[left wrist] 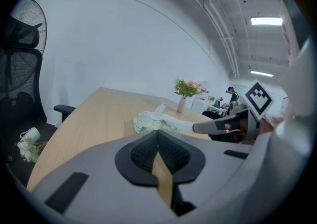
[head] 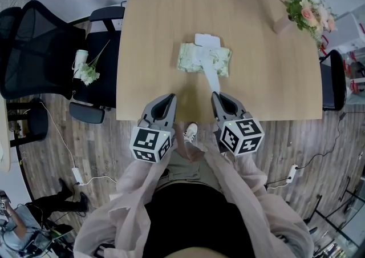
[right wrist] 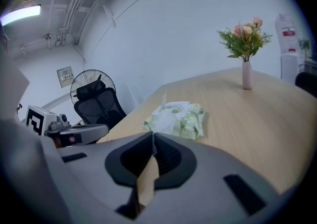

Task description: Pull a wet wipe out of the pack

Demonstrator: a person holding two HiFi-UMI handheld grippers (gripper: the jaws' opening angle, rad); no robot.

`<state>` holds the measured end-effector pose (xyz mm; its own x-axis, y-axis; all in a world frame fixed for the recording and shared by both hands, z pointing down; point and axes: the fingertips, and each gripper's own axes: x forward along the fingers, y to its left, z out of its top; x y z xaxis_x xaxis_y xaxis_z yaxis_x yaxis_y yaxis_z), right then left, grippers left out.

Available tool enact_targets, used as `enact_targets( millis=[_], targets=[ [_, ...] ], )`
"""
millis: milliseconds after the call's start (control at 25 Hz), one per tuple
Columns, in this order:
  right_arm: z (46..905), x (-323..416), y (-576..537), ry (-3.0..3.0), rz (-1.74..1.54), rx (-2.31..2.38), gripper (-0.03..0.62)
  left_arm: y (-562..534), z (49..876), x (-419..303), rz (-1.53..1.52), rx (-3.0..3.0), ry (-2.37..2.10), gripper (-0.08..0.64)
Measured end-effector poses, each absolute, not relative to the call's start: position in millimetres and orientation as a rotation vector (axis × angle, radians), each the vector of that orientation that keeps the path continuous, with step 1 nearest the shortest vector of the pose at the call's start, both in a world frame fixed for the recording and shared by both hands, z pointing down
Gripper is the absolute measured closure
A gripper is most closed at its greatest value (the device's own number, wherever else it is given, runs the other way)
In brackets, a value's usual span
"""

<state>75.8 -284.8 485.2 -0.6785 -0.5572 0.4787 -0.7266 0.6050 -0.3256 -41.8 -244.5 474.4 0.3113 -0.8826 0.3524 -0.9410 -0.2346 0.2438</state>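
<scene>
Squarely across the frame runs a pale wooden bench (head: 154, 34) on a plank floor (head: 85, 148). A black mesh office chair (head: 34, 45) stands off its left side. A second chair seat (head: 100, 51), drawn up to the left edge, carries a small bunch of white flowers (head: 86, 73).

At the near edge a person in pale pink sleeves (head: 239, 188) holds a grey gripper in each hand. The left gripper (head: 170, 98) hovers over the near edge of the bench, its fingers (left wrist: 143, 152) pressed together with nothing between them. The right gripper (head: 217, 96), just beside it, has its fingers (right wrist: 168, 154) clamped on the near end of a white wet wipe (head: 212, 77).

A vase (head: 283, 24) of pink and white blooms stands at the far right corner. The green pack (head: 188, 60) lies flat near the middle of the bench, well apart from the vase. The wet wipe stretches from the top of the pack toward the near side, ending at the right gripper's fingers. The pack's white lid (head: 207, 40) is flipped open on its far side.
</scene>
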Motion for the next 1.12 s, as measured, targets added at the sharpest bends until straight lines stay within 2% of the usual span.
enact_targets(
  millis=[1120],
  targets=[
    [490, 85, -257, -2.489, 0.727, 1.043, 0.581, -221, 474, -40, 0.197, 2.181, -1.626, 0.551]
  ],
)
